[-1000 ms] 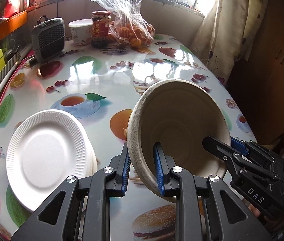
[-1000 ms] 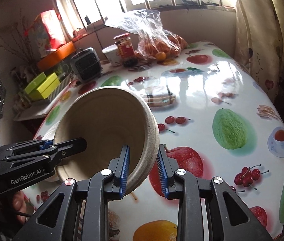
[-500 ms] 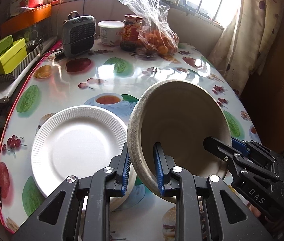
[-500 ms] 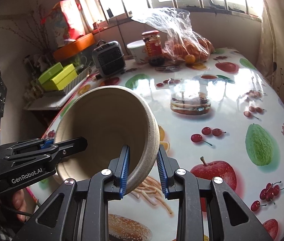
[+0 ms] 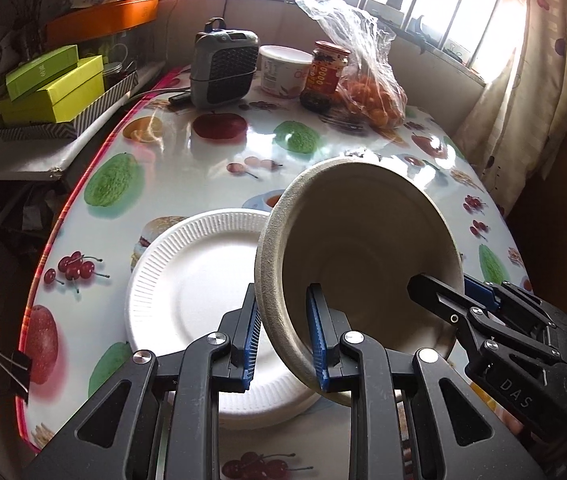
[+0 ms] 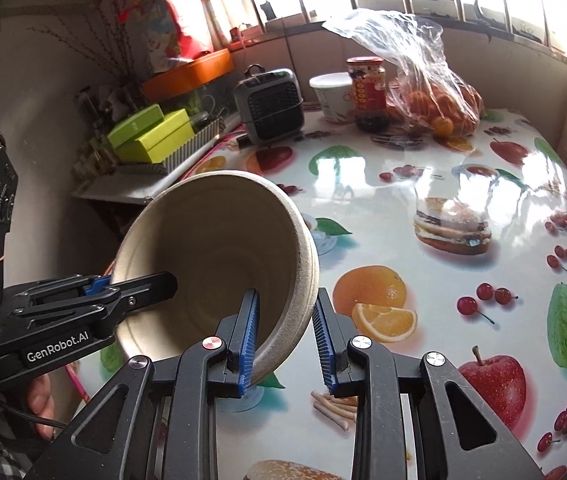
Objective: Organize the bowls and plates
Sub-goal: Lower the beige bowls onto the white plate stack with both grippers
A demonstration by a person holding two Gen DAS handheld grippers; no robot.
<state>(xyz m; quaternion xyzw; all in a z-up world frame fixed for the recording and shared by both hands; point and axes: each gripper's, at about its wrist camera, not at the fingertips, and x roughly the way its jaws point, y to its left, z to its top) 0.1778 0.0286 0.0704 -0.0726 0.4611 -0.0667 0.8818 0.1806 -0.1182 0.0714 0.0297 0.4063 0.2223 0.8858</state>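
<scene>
Left wrist view: beige pulp bowl (image 5: 363,264) held tilted above counter (image 5: 203,160), rim pinched by left tool (image 5: 285,340) and right tool (image 6: 283,340); white paper plates (image 5: 195,292) stacked beneath, bowl unplaced.

The tilted beige pulp-fibre bowl (image 5: 367,264) — carried between both grippers — has travelled across the fruit-printed tablecloth (image 5: 203,160) toward the stack of white ribbed paper plates (image 5: 199,300). Its rim now overlaps the stack's right edge in the left wrist view, seemingly above it rather than touching — before, a clear gap separated them.
</scene>
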